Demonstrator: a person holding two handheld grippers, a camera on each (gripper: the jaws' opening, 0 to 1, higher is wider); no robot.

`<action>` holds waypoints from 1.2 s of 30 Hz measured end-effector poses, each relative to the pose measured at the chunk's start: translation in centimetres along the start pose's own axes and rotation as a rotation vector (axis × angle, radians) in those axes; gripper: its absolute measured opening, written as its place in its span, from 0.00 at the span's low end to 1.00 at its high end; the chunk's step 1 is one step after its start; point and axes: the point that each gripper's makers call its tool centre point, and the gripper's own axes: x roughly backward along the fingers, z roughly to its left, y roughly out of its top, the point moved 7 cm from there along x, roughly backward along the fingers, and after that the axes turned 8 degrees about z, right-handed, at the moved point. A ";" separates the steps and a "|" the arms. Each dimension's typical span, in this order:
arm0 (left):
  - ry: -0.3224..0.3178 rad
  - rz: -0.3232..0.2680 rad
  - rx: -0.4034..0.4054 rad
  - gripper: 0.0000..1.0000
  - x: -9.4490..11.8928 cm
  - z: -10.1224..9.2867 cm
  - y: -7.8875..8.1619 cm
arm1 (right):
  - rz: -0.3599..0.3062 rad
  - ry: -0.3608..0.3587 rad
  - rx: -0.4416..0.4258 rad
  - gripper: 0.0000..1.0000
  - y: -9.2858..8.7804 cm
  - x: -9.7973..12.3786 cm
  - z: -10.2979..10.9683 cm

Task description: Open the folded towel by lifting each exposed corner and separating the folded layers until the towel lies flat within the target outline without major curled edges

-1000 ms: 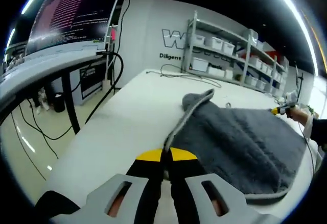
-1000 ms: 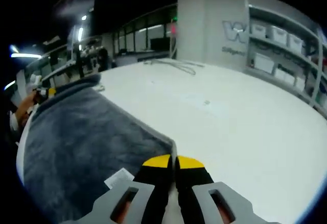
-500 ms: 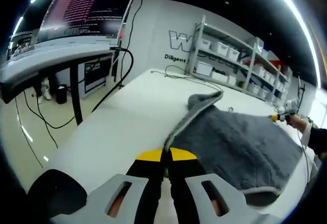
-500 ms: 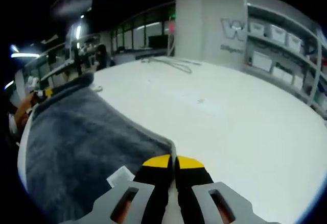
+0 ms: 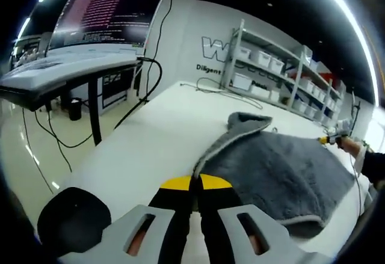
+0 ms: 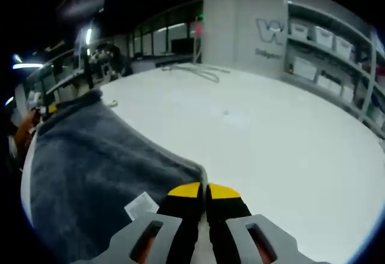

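Left tongs [image 5: 194,183]: jaws closed together, yellow tips pinching the pale-bound edge of the grey towel [image 5: 283,171] at a near corner. The towel runs away from the tips toward the right of the left gripper view, lying over the white surface [image 5: 150,147]. Its far corner is curled up and folded back on itself. The pale edge binding runs from the tips up to that curled corner.

At the left of the same view, a desk [image 5: 60,74] stands beside the surface and carries a monitor [image 5: 105,8] showing lines of text. Black cables [image 5: 141,95] hang from it toward the floor. Beyond the surface, shelving [image 5: 277,65] holds white bins against a wall with dark lettering. At the far right edge, a hand [image 5: 349,145] holds a yellow-tipped tool just past the towel's far side.

Right tongs [image 6: 203,190]: jaws closed, yellow tips gripping another corner of the towel [image 6: 90,168]. The towel spreads to the left of the right gripper view, with a white label [image 6: 141,205] sewn near the held corner. The surface [image 6: 271,150] lies bare to the right. A loose cable [image 6: 192,70] rests on its far end.
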 end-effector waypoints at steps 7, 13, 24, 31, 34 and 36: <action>0.013 0.014 0.007 0.03 0.9 0.3 -0.5 | 0.011 -0.016 -0.004 0.00 -0.4 0.5 -0.8; 0.018 0.021 0.008 0.03 1.3 0.3 -0.9 | 0.019 -0.034 -0.003 0.00 -0.7 1.1 -1.3; 0.026 0.015 0.049 0.03 2.5 0.6 -2.2 | 0.033 -0.068 -0.014 0.00 -1.7 1.9 -2.5; 0.028 0.018 0.053 0.02 2.8 0.4 -2.6 | 0.034 -0.079 -0.027 0.00 -2.4 2.3 -2.8; 0.031 0.017 0.056 0.02 3.0 0.4 -2.8 | 0.031 -0.081 -0.034 0.00 -2.6 2.4 -3.0; 0.034 0.020 0.061 0.02 3.2 0.4 -3.0 | 0.033 -0.084 -0.034 0.00 -2.6 2.4 -3.2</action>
